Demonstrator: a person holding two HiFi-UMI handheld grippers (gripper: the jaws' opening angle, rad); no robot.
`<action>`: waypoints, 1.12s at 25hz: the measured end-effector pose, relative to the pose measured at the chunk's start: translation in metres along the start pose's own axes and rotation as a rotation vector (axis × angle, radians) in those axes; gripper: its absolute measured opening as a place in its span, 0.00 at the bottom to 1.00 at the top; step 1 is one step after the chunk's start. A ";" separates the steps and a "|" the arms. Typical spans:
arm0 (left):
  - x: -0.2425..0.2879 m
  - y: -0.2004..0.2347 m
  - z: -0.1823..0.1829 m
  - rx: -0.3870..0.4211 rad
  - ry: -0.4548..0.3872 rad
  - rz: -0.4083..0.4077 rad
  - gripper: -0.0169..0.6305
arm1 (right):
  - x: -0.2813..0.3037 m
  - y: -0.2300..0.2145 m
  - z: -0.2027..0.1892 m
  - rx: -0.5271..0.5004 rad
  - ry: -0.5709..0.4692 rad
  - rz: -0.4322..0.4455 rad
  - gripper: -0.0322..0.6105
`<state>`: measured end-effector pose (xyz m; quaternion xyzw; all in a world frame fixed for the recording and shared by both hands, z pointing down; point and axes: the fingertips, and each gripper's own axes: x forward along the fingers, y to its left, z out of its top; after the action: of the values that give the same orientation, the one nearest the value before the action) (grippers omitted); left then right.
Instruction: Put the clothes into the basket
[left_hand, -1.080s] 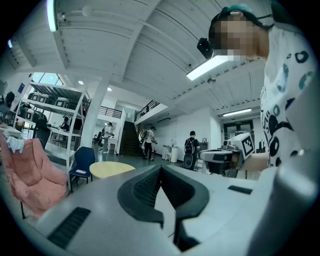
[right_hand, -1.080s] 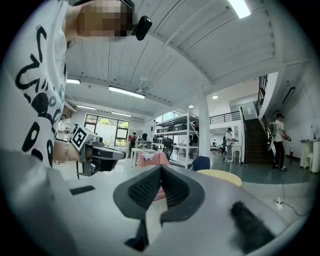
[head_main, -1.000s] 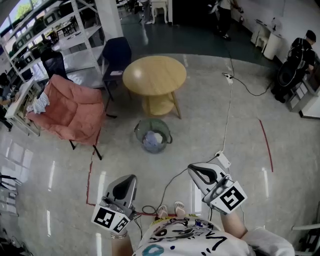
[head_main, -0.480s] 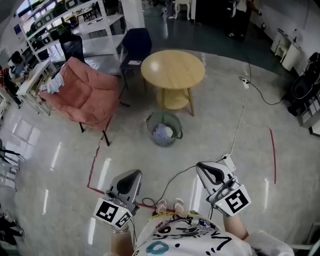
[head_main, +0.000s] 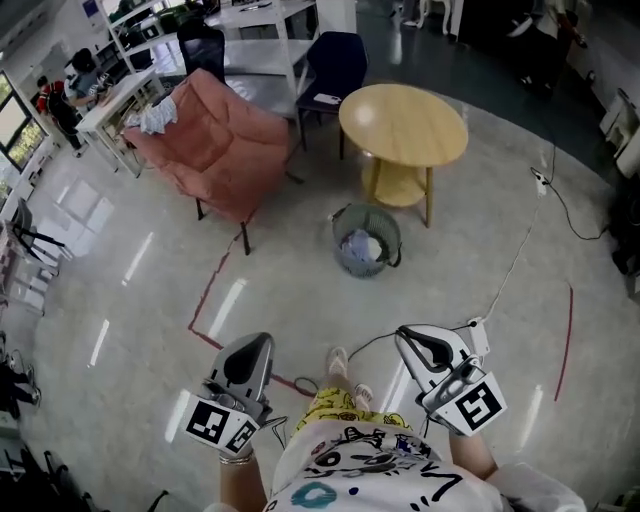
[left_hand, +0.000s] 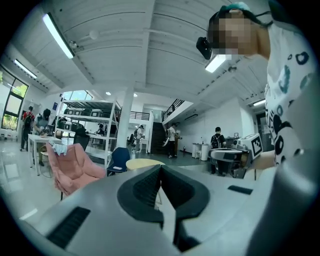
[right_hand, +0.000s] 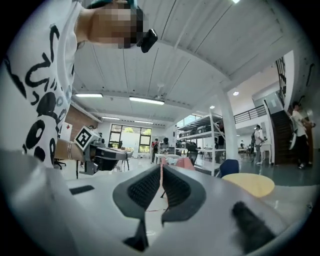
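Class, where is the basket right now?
In the head view, the basket stands on the floor near centre, just below the round table, right of the pink chair.

My two claws low in the frame, the basket out ahead on the floor.

My left claw (head_main: 248, 358) sits at lower left and my right claw (head_main: 428, 345) at lower right, each with its marker cube turned toward me and my patterned shirt (head_main: 365, 470) between them at the bottom edge. In mid frame, well apart from both, the greenish basket (head_main: 343, 222) stands on the pale floor with pale clothes (head_main: 362, 247) bunched inside, just beside the legs of the round wooden table (head_main: 403, 122). A pink chair (head_main: 215, 140) fills the upper left, with a dark blue chair (head_main: 335, 62) at the top. Red tape (head_main: 212, 298) marks the floor, and a cable (head_main: 515, 265) trails at right.
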<state>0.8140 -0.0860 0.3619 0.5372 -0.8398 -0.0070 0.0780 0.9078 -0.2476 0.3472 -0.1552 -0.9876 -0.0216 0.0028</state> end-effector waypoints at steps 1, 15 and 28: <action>-0.004 0.004 -0.001 0.004 -0.002 0.013 0.05 | 0.007 0.001 -0.004 -0.003 0.005 0.021 0.10; -0.016 0.170 0.011 0.075 0.002 0.237 0.05 | 0.203 0.006 -0.002 0.016 -0.009 0.219 0.10; -0.108 0.360 0.009 -0.130 -0.064 0.543 0.05 | 0.416 0.053 0.018 0.011 0.013 0.344 0.10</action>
<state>0.5323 0.1629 0.3740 0.2859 -0.9528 -0.0569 0.0847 0.5285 -0.0690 0.3370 -0.3217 -0.9466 -0.0165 0.0137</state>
